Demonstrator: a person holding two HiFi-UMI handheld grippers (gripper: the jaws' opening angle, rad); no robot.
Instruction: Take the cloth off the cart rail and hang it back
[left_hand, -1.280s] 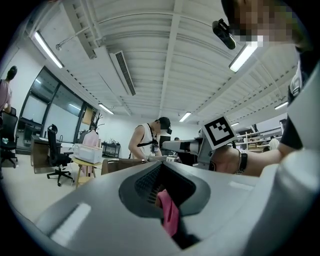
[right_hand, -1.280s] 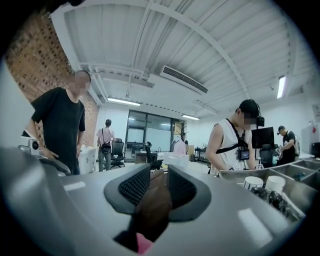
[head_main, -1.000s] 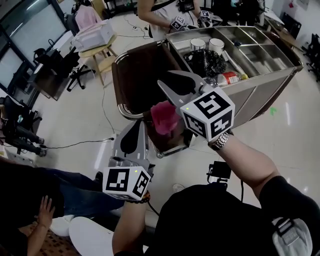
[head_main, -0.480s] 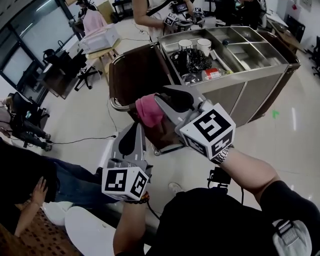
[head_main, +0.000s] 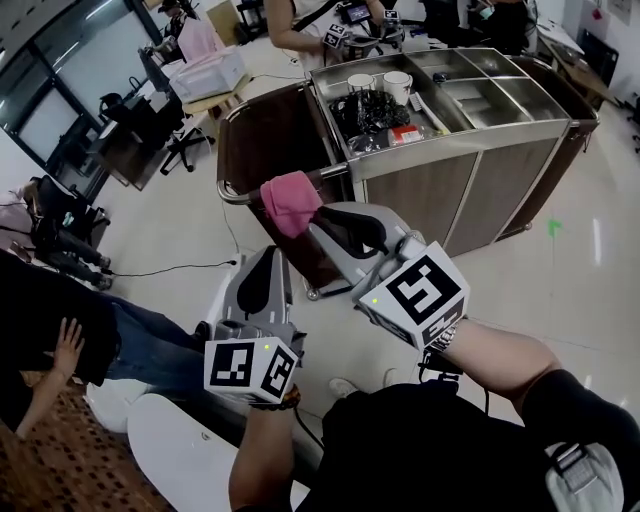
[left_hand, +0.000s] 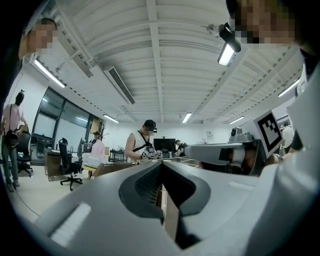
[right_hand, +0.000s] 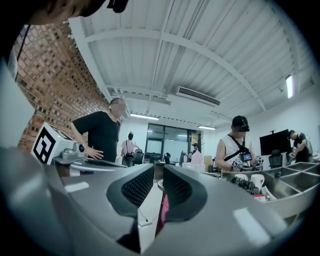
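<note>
Bright, even light from ceiling strip lights (left_hand: 226, 54) fills the room, leaving pale glare streaks on the glossy floor (head_main: 596, 240) and only soft shadows, while both gripper views bend strongly and blacken at their round edges, the nearest foreground blurred

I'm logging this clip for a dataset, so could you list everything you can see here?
cart: one, steel top, brown sides, centre
rail: one, chrome, cart's near end
cloth: one, pink, at the rail
cups: two, white, in the cart's top tray
office chair: one, black, left background
bystanders: several, around the room
left gripper: one, grey, jaws together, empty
right gripper: one, grey, tips at the cloth; jaws have just been closing, a narrow gap remains, cloth showing in it
</note>
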